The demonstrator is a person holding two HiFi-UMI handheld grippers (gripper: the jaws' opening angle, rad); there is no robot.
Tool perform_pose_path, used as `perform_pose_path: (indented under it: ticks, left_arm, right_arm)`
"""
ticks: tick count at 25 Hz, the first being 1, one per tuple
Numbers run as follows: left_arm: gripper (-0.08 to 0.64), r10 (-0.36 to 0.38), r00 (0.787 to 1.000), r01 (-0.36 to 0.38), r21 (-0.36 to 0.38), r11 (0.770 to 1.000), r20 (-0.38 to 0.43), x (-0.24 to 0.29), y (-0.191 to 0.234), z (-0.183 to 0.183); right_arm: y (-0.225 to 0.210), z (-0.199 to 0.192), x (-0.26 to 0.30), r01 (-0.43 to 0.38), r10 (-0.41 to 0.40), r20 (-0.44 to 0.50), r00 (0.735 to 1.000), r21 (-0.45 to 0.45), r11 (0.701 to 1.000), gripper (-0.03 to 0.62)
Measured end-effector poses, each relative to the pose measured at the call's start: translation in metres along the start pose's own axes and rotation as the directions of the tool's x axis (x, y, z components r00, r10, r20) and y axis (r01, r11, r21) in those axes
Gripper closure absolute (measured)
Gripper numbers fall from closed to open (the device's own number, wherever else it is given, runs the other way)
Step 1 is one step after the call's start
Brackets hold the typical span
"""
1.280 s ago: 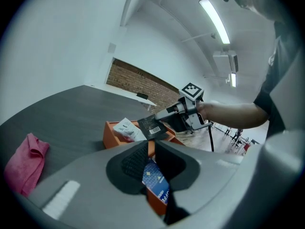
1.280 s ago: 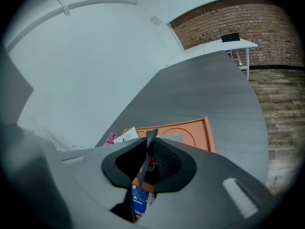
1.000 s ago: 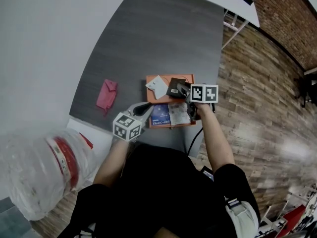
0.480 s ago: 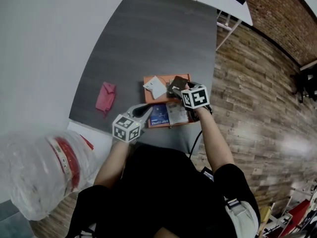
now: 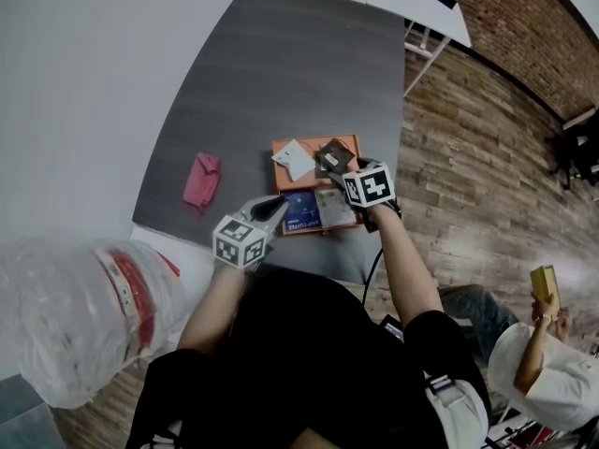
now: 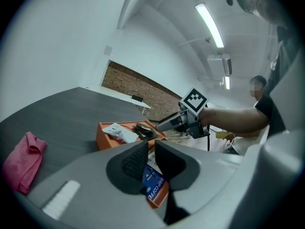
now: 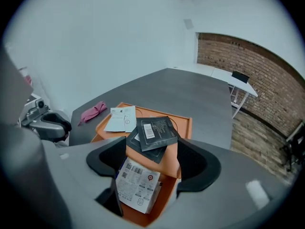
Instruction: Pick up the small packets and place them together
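An orange tray [image 5: 348,142] lies near the front edge of the dark grey table. On it are a white packet [image 5: 295,158], two overlapping black packets [image 5: 331,154], a blue packet [image 5: 301,210] and a printed white packet [image 5: 332,206]. My right gripper [image 5: 343,169] is open wide just short of the black packets [image 7: 152,131], its pads touching nothing; the printed white packet [image 7: 136,185] lies under its jaws. My left gripper [image 5: 274,207] hovers at the tray's near-left corner, shut and empty, above the blue packet [image 6: 153,186].
A pink cloth [image 5: 201,179] lies on the table left of the tray. A clear plastic bag with red print [image 5: 84,316] sits at my lower left. A person [image 5: 547,344] sits on the wooden floor to the right. The table edge runs just behind the tray.
My right gripper has opened and let go of a black packet, which now rests on the other black one in the tray. The gripper drew back slightly. The left gripper stayed put.
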State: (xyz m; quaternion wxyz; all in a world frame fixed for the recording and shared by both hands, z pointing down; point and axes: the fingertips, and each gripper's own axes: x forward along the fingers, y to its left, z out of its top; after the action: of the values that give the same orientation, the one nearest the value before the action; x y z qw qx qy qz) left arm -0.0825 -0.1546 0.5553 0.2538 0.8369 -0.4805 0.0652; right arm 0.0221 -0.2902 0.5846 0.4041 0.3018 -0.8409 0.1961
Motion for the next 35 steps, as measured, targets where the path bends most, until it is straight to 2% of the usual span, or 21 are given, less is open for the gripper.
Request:
perform_pose_path:
  ticks: [6,14,21,26,31,35]
  left_arm:
    - [0.515,-0.026,1.000,0.025,0.021,0.999,0.014,-0.001,-0.012,0.007]
    - [0.532,-0.041,0.994,0.034,0.066,0.997,0.102,-0.011,-0.035,0.019]
    - [0.560,-0.064,0.976,0.043,0.101,0.994,0.206,-0.024,-0.058,0.032]
    - [0.560,-0.043,0.972,0.021,0.099,0.995,0.231,-0.033,-0.068,0.027]
    - [0.560,-0.008,0.961,-0.026,0.120,0.992,0.275,-0.049,-0.085,0.029]
    - [0.560,0.028,0.941,-0.069,0.110,0.991,0.339,-0.063,-0.117,0.026]
  right_arm:
    - [0.008,0.004,-0.030,0.026,-0.026,0.093,0.995,-0.006,1.000,0.304]
    - [0.035,-0.020,-0.086,0.050,-0.058,0.239,0.969,0.041,0.998,0.391]
    - [0.058,-0.047,-0.138,0.071,-0.101,0.393,0.914,0.089,0.993,0.485]
    - [0.060,-0.063,-0.157,0.091,-0.122,0.453,0.883,0.090,0.992,0.540]
    - [0.067,-0.073,-0.185,0.057,-0.100,0.542,0.834,0.095,0.994,0.572]
    - [0.075,-0.098,-0.215,0.062,-0.072,0.569,0.819,0.036,0.997,0.581]
